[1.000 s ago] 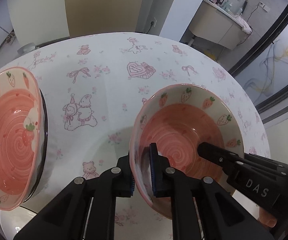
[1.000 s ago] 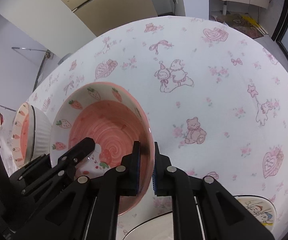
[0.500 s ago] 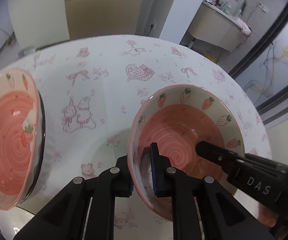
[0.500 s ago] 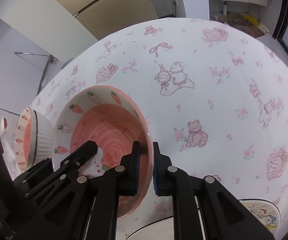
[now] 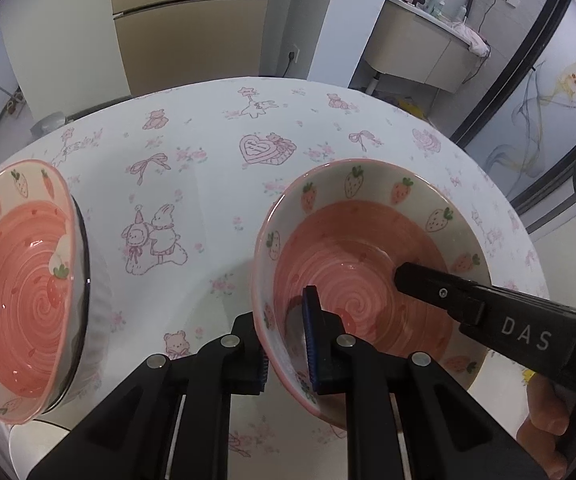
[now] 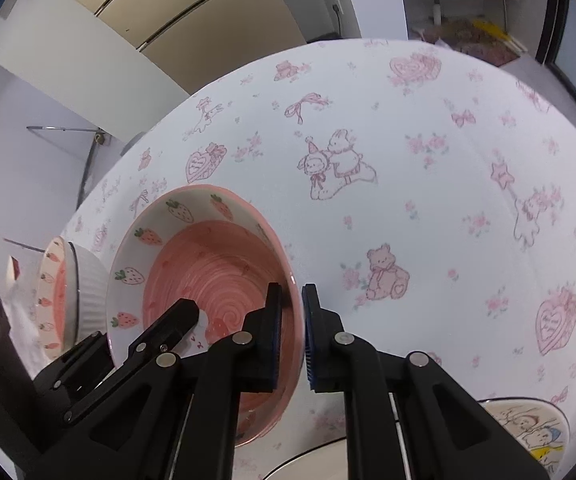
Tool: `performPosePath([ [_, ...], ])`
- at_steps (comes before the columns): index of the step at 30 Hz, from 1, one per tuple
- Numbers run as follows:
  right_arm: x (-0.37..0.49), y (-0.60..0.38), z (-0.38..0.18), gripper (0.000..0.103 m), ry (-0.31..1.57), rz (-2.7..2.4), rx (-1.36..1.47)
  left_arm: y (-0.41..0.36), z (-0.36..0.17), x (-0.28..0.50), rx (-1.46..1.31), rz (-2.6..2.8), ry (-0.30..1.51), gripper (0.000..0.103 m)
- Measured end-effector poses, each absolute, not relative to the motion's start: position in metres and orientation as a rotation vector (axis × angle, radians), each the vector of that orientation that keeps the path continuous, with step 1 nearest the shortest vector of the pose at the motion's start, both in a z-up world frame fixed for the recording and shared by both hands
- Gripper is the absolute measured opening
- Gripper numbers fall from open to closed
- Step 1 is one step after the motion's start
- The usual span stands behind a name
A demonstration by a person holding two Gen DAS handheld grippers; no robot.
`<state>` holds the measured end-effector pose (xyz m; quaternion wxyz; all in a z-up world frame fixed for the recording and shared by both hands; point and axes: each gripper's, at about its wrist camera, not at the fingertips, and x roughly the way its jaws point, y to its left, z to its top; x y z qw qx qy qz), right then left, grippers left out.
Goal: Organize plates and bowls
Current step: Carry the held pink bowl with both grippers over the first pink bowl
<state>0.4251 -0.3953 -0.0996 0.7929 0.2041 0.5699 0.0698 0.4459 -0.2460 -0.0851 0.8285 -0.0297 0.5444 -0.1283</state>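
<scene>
A pink strawberry bowl (image 5: 367,264) is held above the tablecloth by both grippers. My left gripper (image 5: 288,336) is shut on its left rim, one finger inside and one outside. My right gripper (image 6: 291,332) is shut on the opposite rim (image 6: 293,320); its finger (image 5: 447,296) shows inside the bowl in the left wrist view. The bowl also fills the lower left of the right wrist view (image 6: 208,280). A second strawberry bowl (image 5: 20,280) stands at the left, nested in a white ribbed bowl (image 6: 86,292).
The round table carries a white cloth with pink prints (image 5: 216,168). A cartoon plate (image 6: 527,428) lies at the near right edge, and a white plate rim (image 6: 307,460) shows below the grippers. A fridge and counter stand beyond the table.
The held bowl has lifted a little with both grippers; the table looks farther below. The left bowl stack has not moved.
</scene>
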Motion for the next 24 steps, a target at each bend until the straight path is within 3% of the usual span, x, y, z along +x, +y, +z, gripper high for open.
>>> performPosePath([
  [15,0.386,-0.365,-0.005,0.014,1.006,0.205,0.389,-0.199,0.011,0.420,-0.119,-0.259,0.953,0.016],
  [24,0.379,-0.351,0.004,0.014,0.980,0.199,0.379,-0.183,0.026,0.413,-0.146,-0.243,0.933,0.014],
])
